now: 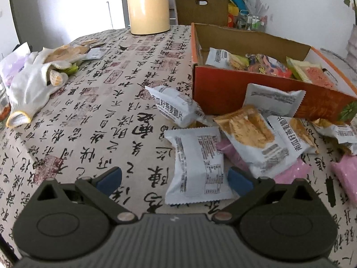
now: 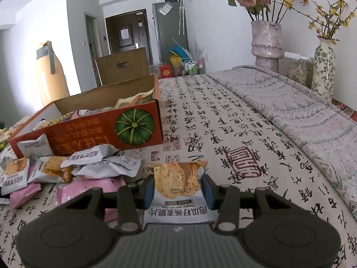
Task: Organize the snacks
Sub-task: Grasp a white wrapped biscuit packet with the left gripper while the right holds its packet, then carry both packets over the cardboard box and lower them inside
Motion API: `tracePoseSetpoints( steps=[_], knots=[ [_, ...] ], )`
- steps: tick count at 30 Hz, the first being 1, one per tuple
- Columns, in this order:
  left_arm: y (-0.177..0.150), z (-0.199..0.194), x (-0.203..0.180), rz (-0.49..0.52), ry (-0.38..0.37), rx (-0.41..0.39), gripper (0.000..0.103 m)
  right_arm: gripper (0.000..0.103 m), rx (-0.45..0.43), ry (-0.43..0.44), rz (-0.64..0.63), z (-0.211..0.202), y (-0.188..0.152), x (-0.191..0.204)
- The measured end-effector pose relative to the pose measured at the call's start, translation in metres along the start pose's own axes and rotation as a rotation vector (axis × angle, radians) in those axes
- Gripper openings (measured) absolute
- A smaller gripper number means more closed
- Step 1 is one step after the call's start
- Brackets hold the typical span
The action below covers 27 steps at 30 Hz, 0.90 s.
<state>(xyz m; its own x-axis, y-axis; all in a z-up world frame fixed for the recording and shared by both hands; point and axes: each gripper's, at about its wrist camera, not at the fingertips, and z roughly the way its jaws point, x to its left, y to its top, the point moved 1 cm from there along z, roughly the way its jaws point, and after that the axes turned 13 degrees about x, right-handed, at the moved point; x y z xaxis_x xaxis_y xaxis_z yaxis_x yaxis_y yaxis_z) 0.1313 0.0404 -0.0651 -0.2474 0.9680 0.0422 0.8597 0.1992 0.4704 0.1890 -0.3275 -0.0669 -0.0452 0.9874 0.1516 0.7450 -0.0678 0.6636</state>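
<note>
Bench (image 1: 107, 120): you see it covered by a calligraphy-print cloth.
Box (image 1: 245, 93): your orange carton sits on the cloth, open-topped, snacks inside.
Loose packets (image 1: 198, 165): white and pink ones lie heaped just before the box.
Gloves (image 1: 33, 82): white pair near your far-left edge.
Jug (image 1: 148, 6): cream, standing at the far end.
Vases (image 2: 266, 44): two upright along the right side.

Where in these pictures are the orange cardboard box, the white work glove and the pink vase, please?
orange cardboard box (image 2: 89, 134): right wrist view, printed front wall.
white work glove (image 1: 29, 89): left wrist view, palm.
pink vase (image 2: 266, 42): right wrist view, body.
</note>
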Motion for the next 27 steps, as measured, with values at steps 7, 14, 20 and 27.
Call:
tracePoseSetpoints(
  steps=[7,14,20,27],
  knots=[
    [0.005,0.004,-0.005,0.011,0.006,-0.014,0.093,0.044,0.001,0.002,-0.005,0.004,-0.002,0.002],
    [0.003,0.001,-0.006,0.023,-0.047,-0.042,0.068,0.044,0.000,0.021,-0.006,0.005,-0.001,0.002],
    [-0.002,-0.004,-0.006,0.029,-0.071,-0.059,0.046,0.044,0.000,0.023,-0.003,0.005,-0.001,0.001],
    [-0.004,-0.008,-0.001,0.021,-0.091,-0.066,0.042,0.044,-0.006,0.027,-0.002,0.004,-0.002,0.002]
  ],
)
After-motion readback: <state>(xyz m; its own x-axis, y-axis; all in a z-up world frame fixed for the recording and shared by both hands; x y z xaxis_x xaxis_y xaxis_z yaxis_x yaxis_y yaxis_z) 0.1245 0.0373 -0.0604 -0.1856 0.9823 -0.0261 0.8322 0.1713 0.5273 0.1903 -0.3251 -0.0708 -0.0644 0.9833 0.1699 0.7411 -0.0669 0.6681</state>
